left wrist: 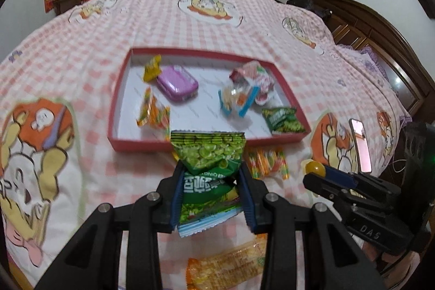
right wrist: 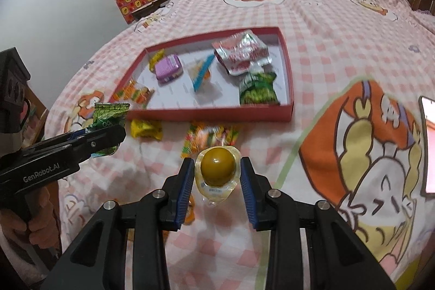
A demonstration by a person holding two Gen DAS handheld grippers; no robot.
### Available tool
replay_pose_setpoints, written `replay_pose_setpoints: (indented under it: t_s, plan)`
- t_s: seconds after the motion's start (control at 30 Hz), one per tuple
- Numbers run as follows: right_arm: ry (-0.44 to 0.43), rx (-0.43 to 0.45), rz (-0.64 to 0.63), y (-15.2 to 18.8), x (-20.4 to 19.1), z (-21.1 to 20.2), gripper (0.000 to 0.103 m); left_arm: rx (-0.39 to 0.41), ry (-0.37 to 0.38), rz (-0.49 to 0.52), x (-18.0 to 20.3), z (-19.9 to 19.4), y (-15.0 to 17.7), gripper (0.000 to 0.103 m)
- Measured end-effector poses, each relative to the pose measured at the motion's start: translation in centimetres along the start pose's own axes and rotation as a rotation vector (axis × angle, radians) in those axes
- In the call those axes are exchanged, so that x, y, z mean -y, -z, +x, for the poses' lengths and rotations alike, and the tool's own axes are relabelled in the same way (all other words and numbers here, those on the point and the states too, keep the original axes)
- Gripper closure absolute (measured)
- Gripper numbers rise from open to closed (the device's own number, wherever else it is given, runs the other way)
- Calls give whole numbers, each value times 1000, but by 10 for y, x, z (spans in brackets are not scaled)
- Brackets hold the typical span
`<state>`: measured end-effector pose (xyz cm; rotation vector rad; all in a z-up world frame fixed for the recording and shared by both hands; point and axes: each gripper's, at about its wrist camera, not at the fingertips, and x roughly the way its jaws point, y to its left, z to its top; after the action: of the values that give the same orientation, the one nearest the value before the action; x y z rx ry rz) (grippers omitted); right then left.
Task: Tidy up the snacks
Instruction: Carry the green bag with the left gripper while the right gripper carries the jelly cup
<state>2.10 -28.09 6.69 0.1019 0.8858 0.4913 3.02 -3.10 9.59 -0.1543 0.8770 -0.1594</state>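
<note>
At lower centre, your left hand-held gripper (left wrist: pixel 209 175) pinches the green pea packet (left wrist: pixel 208 154), your right hand-held gripper (right wrist: pixel 217 170) the jelly cup (right wrist: pixel 217 167); carry both level over the red tray (left wrist: pixel 136 147) rim.

We read "GenRobot.AI" in pale letters on the black body of the left tool (right wrist: pixel 108 139), seen from the right wrist view; on the right tool (left wrist: pixel 316 173), seen from the left wrist view, stand the letters "DAS"; the print on the green snack packet (left wrist: pixel 208 175) and on the jelly cup (right wrist: pixel 217 167) stays too blurred to read.
</note>
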Motion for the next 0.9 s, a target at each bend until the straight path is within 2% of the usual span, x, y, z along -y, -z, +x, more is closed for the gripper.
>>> replay_pose_setpoints:
  t_s: [0.2,0.33,0.43,0.63,0.9]
  plan:
    - [-15,34,2,-24,-4,-17,68,31,-9,4,-3,-9,-18,65]
    - [-36,42,25,-41,-5,-21,68,32,-46,23,-6,-11,-31,65]
    - [-20,54,20,-52,-7,-24,68,38,-60,23,-11,-11,-40,65]
    - [3,66,8,-74,-12,-18,68,47,-72,1,-24,-1,-58,65]
    - [15,56,2,-81,-13,7,68,29,-85,-41,-40,30,-71,65]
